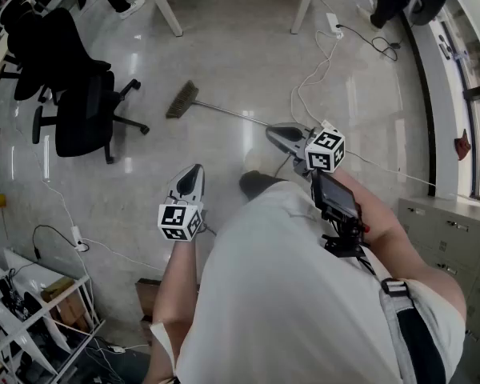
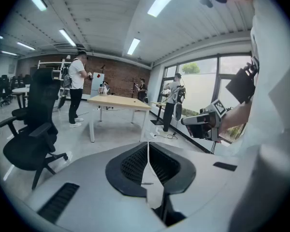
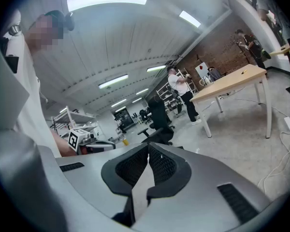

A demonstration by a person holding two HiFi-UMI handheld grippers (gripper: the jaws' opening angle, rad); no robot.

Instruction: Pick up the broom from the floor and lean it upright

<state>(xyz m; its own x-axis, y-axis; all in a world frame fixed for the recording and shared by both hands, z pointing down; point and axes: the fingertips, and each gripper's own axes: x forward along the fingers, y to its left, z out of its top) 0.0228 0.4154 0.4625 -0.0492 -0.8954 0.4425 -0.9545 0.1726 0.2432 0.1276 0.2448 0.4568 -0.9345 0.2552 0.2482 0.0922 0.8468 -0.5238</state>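
Left tongs (image 1: 196,168), right tongs (image 1: 272,131) closed; broom (image 1: 184,101) on floor (image 1: 224,46)

Bare floor (image 1: 224,62) lies open on the far side of the broom (image 1: 182,101), and between its brush and the left gripper (image 1: 194,171). A chair (image 1: 84,110) stands just left of the brush, its base legs near the bristles. White cable (image 1: 308,82) loops over the floor beside the handle's middle, close to the right gripper (image 1: 275,131). Two table legs (image 1: 170,13) stand well beyond. A cabinet (image 1: 452,226) closes the right side near the handle's end. A shelf (image 1: 32,310) and another cable (image 1: 62,206) crowd the near left.
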